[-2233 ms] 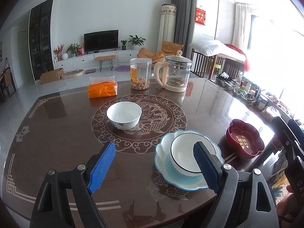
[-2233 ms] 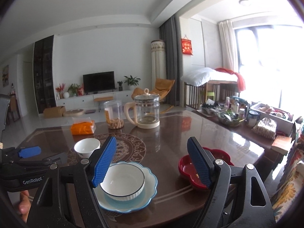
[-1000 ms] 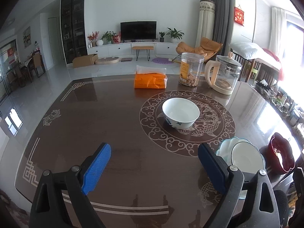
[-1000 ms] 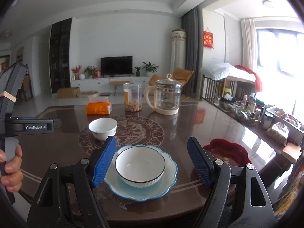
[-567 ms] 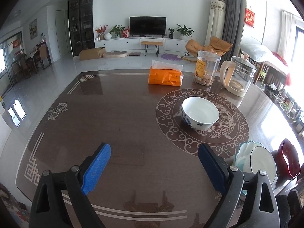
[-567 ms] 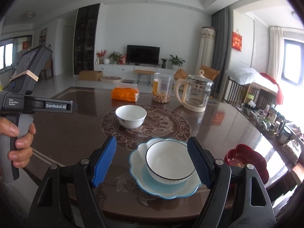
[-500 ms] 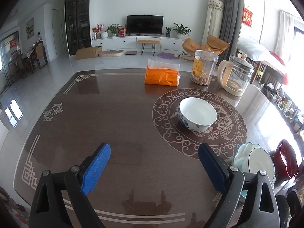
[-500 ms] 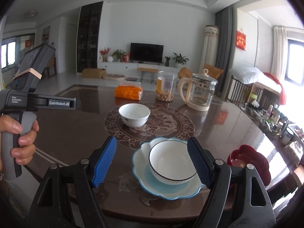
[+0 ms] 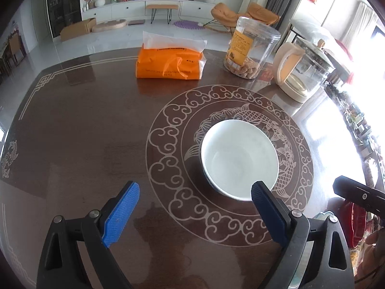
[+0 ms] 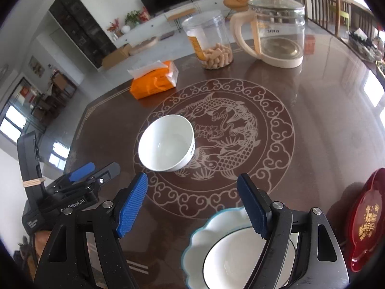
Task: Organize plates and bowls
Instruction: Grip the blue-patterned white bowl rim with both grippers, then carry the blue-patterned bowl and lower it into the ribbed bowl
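A white bowl with blue marks (image 9: pixel 238 159) (image 10: pixel 166 147) stands alone on the round fish pattern of the dark table. My left gripper (image 9: pixel 193 209) is open and empty just before it, its right finger close to the bowl's near rim. My right gripper (image 10: pixel 192 204) is open and empty above the table, between that bowl and a scalloped blue-edged plate (image 10: pixel 211 226) that carries a black-rimmed white bowl (image 10: pixel 238 262). A red lobed dish (image 10: pixel 365 224) (image 9: pixel 356 224) lies at the right.
An orange tissue pack (image 9: pixel 169 65) (image 10: pixel 154 82), a clear snack jar (image 9: pixel 250 50) (image 10: pixel 209 41) and a glass kettle (image 9: pixel 305 72) (image 10: pixel 276 29) stand at the table's far side. The left gripper's body (image 10: pixel 60 192) shows at the lower left of the right wrist view.
Both grippers have moved forward and tipped down toward the table. The lone white bowl is now much closer to the left gripper. Both stay open.
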### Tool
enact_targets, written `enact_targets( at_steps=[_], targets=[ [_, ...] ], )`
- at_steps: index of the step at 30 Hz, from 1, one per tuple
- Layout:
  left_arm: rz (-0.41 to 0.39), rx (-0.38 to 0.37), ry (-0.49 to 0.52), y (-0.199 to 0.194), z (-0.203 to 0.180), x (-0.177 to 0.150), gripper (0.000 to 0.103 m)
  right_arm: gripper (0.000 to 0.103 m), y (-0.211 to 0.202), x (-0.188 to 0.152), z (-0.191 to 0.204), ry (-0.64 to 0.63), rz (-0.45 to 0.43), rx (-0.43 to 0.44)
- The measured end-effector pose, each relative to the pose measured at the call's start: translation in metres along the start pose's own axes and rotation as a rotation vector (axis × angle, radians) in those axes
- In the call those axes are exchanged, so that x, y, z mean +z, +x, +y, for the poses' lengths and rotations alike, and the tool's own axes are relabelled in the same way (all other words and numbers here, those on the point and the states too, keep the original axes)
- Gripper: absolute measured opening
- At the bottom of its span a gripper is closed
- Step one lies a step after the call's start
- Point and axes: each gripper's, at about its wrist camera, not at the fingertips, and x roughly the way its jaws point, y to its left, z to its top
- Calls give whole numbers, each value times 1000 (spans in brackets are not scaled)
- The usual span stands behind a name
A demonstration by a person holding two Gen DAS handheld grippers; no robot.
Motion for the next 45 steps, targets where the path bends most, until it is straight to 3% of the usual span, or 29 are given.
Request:
enact_targets(
  at_steps=[4,6,8,10,11,13,15,20,21,23,28,34,40,45],
  targets=[
    [64,27,-22,35,2,16,92,79,40,23,-5,72,62,-28],
    [88,23,-44,49,5,20,86,78,61,28,-4,75,96,-34],
    [108,27,-50,58,6,21,77,71,78,32,-6,100,123,-43],
    [117,30,-51,64,6,22,72,50,93,33,-6,109,154,-45],
    [119,34,-48,67,5,23,69,49,99,33,-5,109,166,-50],
    [126,44,-34,70,2,22,59,50,109,34,-4,93,180,-54],
    [148,32,-26,76,1,20,36,48,117,32,-5,92,190,-63],
    [158,-48,-24,81,-9,15,15,24,124,30,-9,127,209,23],
    [153,-29,-8,79,-14,13,15,17,123,30,-5,114,211,25],
    [115,6,28,69,-23,11,15,17,119,27,3,72,207,-4],
    [60,-24,36,28,-33,11,15,17,87,20,7,70,178,42],
    [-28,-66,130,-38,-79,-13,15,17,10,2,4,59,102,67],
    [-8,-150,202,-60,-131,-62,15,18,-62,-42,-27,113,42,23],
    [38,-149,288,-51,-170,-102,15,18,-87,-82,-64,171,42,-31]
  ],
)
